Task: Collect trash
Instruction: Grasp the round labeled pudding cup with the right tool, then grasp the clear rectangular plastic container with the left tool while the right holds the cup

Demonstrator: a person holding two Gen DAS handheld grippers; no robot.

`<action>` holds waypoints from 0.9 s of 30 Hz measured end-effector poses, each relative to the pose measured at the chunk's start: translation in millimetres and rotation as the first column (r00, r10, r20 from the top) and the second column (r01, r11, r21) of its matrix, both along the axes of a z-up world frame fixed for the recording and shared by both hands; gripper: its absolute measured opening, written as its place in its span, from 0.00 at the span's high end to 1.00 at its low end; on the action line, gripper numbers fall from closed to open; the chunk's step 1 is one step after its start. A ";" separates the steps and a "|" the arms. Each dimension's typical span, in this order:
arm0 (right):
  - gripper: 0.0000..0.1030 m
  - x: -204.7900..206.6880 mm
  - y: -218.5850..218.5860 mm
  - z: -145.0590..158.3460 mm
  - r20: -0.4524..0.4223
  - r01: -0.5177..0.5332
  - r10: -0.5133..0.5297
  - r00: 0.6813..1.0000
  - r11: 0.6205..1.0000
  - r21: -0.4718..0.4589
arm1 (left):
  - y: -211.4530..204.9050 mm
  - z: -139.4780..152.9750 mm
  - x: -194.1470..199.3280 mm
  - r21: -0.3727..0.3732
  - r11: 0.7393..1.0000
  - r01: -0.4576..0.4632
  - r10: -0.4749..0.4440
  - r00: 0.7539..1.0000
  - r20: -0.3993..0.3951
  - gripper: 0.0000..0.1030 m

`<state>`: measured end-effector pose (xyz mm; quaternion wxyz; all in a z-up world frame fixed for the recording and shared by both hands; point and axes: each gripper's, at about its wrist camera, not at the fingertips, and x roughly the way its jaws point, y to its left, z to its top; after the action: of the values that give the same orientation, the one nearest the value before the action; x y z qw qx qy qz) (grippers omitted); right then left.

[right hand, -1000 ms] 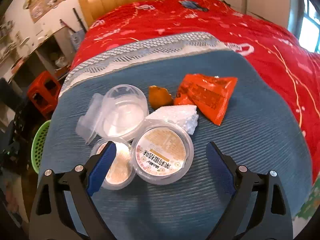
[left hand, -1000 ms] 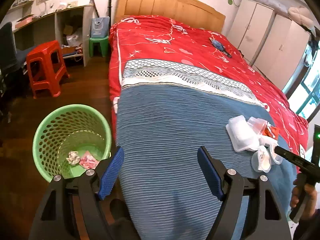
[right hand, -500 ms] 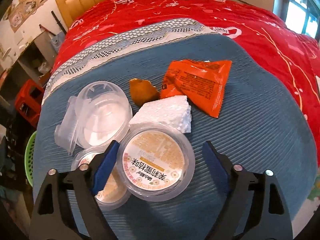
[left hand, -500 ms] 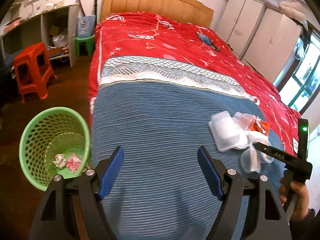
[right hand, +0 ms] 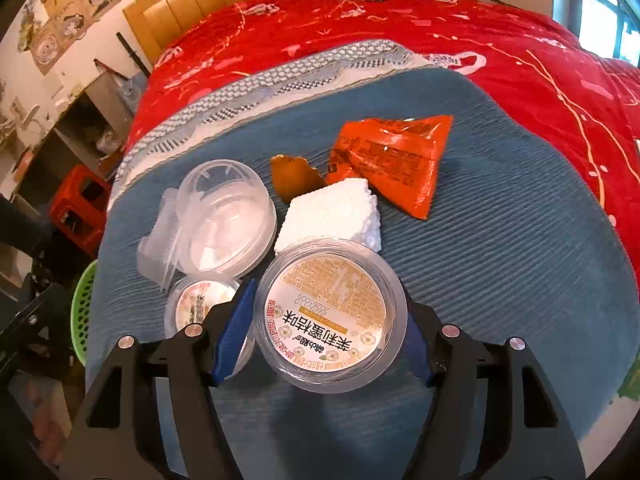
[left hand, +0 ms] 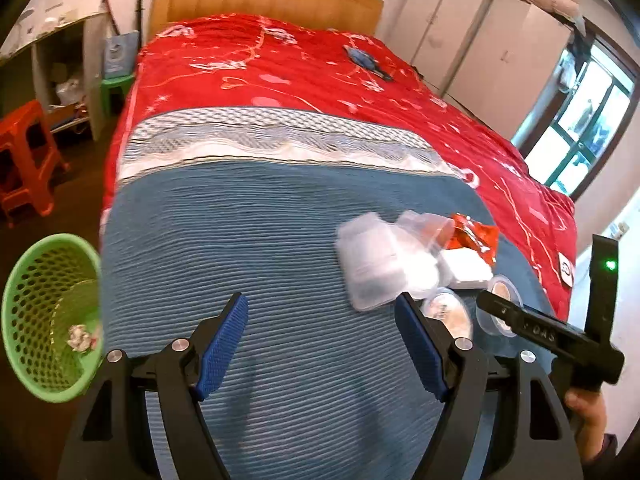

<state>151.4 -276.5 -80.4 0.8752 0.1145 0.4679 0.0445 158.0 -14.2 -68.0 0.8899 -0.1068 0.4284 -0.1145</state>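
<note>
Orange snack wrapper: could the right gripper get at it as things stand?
Probably not yet. The right gripper has just been closing around the labelled round tub, so its jaws are occupied; the orange snack wrapper lies uncovered beyond the foam block.

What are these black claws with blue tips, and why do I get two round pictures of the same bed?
Each claw is a hand-held gripper that a person carries, with a wide-angle camera looking along its fingers. The left hand-held gripper hangs open over the blue blanket, beside a green basket on the floor with a few scraps inside. The right hand-held gripper has just been closing around a labelled round tub. Next to it lie a second tub, an empty clear cup, a white foam block, an orange wrapper and a brown scrap.
</note>
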 end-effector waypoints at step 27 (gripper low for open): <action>0.36 -23.8 -9.5 14.3 0.053 -0.048 0.045 0.998 0.997 0.053 | -51.0 -50.0 74.6 -0.148 0.988 0.047 -0.064 0.991 -0.116 0.48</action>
<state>127.6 -286.1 -66.1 0.8825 0.1260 0.4460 0.0805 232.6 -65.3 -118.0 0.8488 -0.1662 0.4746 -0.1635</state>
